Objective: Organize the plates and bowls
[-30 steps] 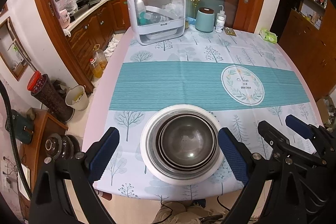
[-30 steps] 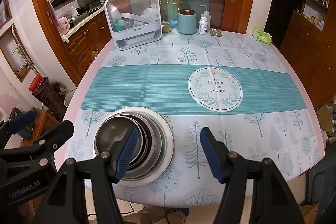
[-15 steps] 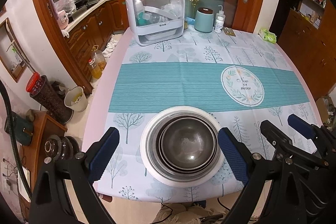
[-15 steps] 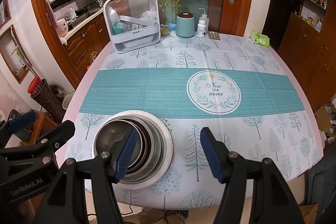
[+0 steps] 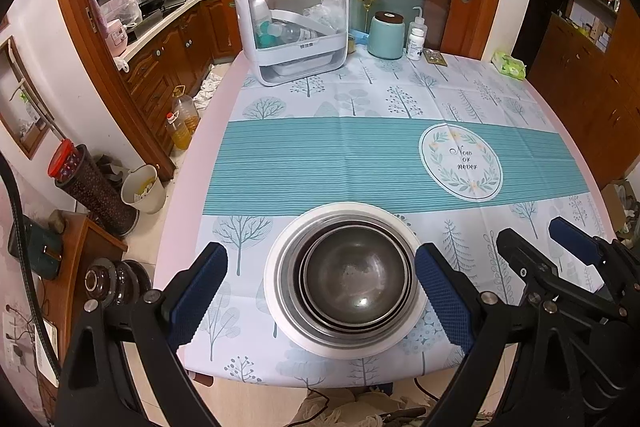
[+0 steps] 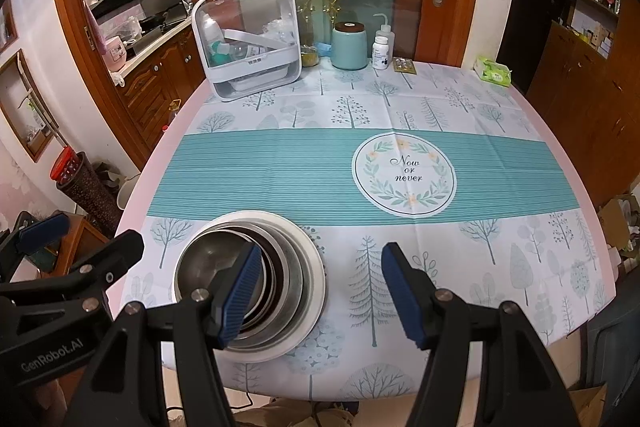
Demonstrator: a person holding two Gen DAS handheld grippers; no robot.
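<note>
Directly ahead of the left tongs (image 5: pixel 320 291), between their spread blue pads, a stack of nested round steel bowls (image 5: pixel 352 275) sits on a wide white plate (image 5: pixel 280 323) near the close edge of the tabletop (image 5: pixel 400 99), which wears a pale tree-print cloth with a teal band. Neither pad touches the stack. Just to its right, the right tongs (image 6: pixel 316 295) also stand apart, pinching nothing; their left pad overlaps the bowls only in view. Far beyond both tongs stands a white clear-domed storage box (image 5: pixel 292 23).

Nested steel bowls (image 6: pixel 224 267) on white plate (image 6: pixel 310 291), beside right gripper's (image 6: pixel 320 295) empty, parted jaws.
</note>
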